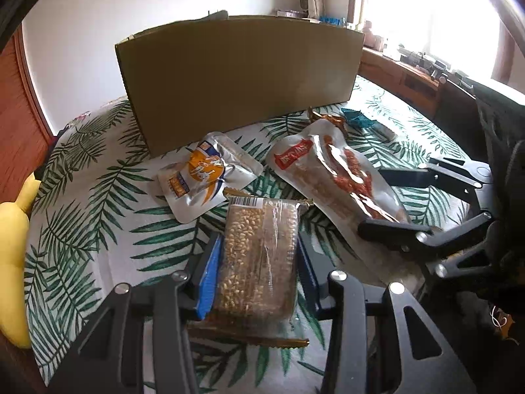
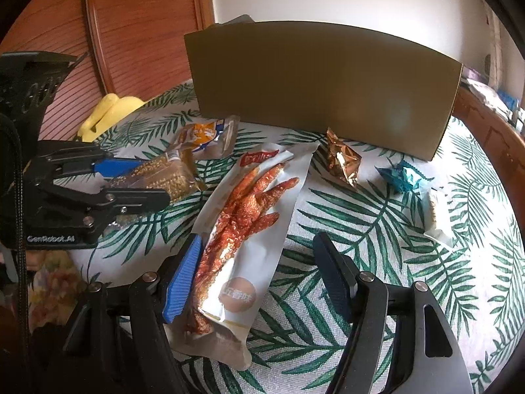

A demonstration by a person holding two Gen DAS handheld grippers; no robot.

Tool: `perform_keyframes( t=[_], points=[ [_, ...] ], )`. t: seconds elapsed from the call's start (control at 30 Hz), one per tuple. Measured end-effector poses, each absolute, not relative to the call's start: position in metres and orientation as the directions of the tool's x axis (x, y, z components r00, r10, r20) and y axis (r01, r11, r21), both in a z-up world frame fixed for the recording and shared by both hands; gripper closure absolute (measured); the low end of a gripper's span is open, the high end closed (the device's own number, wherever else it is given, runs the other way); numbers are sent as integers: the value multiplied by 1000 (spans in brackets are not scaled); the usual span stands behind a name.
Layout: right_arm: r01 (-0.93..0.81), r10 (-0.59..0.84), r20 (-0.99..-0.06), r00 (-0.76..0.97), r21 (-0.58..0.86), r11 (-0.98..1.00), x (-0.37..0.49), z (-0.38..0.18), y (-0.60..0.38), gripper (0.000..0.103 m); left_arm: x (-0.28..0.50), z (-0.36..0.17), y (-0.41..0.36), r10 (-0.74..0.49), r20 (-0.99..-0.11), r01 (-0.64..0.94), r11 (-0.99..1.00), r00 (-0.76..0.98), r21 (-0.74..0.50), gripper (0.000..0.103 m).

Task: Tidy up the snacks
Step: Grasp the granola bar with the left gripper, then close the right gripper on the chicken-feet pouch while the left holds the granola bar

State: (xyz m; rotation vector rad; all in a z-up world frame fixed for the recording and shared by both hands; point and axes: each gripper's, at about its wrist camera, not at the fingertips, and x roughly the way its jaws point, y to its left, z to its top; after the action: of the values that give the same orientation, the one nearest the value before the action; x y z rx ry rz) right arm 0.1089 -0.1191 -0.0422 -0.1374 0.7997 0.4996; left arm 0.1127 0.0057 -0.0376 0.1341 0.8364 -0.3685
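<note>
A clear packet of puffed-grain bar (image 1: 262,226) lies on the leaf-print tablecloth (image 1: 98,197). My left gripper (image 1: 259,262) is shut on it, a pad pressed against each long side. The long white pouch printed with red chicken feet (image 2: 249,229) lies between the fingers of my right gripper (image 2: 259,243). The blue left pad touches the pouch's edge and the right pad stands clear of it, so this gripper is open. A silver and orange pouch (image 1: 203,177) rests just beyond the grain packet. A brown cardboard box (image 2: 321,88) stands at the back.
A crumpled gold wrapper (image 2: 343,161), a teal wrapper (image 2: 402,175) and a small pale packet (image 2: 438,213) lie to the right, in front of the box. A yellow soft object (image 2: 108,111) sits at the table's left edge by a wooden cabinet (image 2: 137,32).
</note>
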Motion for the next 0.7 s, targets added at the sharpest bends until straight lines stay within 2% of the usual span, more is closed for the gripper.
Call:
perform_keyframes(
  t=[0.03, 0.13, 0.47, 0.7],
  points=[
    [-484, 388, -716, 580, 80, 871, 109, -41, -120, 57, 111, -36, 4, -267, -741, 370, 929, 616, -27, 61],
    [-487, 409, -718, 563, 111, 866, 109, -41, -124, 61, 108, -32, 3, -280, -727, 363, 931, 627, -45, 61],
    [-479, 485, -696, 529, 227, 848, 102, -41, -135, 64, 100, -27, 0, -280, -705, 353, 935, 652, -44, 61],
    [-460, 484, -681, 549, 237, 856, 100, -38, -143, 63, 100, -30, 2, -279, -710, 341, 938, 647, -57, 61]
  ],
)
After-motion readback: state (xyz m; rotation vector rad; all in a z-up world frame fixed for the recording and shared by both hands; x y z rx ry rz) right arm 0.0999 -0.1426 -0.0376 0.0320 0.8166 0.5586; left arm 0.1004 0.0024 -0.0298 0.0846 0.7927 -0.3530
